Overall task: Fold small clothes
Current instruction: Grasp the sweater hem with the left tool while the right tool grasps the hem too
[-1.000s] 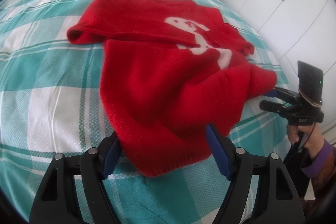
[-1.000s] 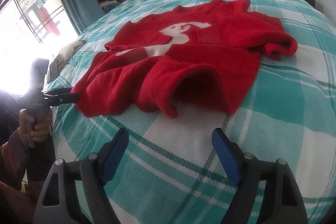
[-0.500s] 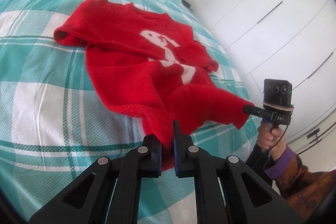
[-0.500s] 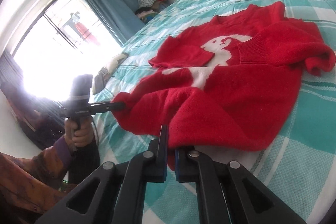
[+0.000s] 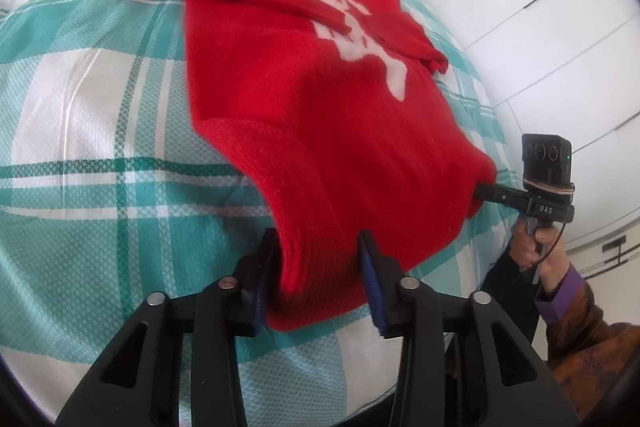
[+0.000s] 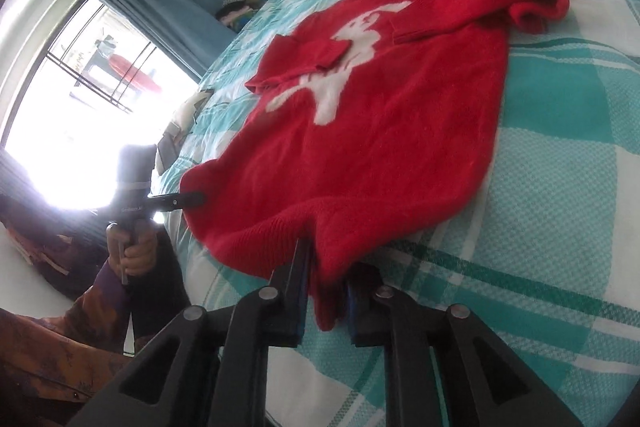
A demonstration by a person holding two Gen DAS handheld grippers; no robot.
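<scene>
Red sweater (image 5: 320, 107) face-up on checked bed (image 5: 100, 107), left hand-held gripper (image 5: 318, 267) clamped on one hem corner, right hand-held gripper (image 6: 328, 291) opening with hem between its jaws: re-clamp right, then carry both corners level, taut, toward the far end.

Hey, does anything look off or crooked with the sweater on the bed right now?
Yes. The red sweater is folded unevenly: its window-side sleeve lies flat, partly over the white animal figure, while the other sleeve humps up in a loose roll at the shoulder. Nothing looks torn or spilled.
</scene>
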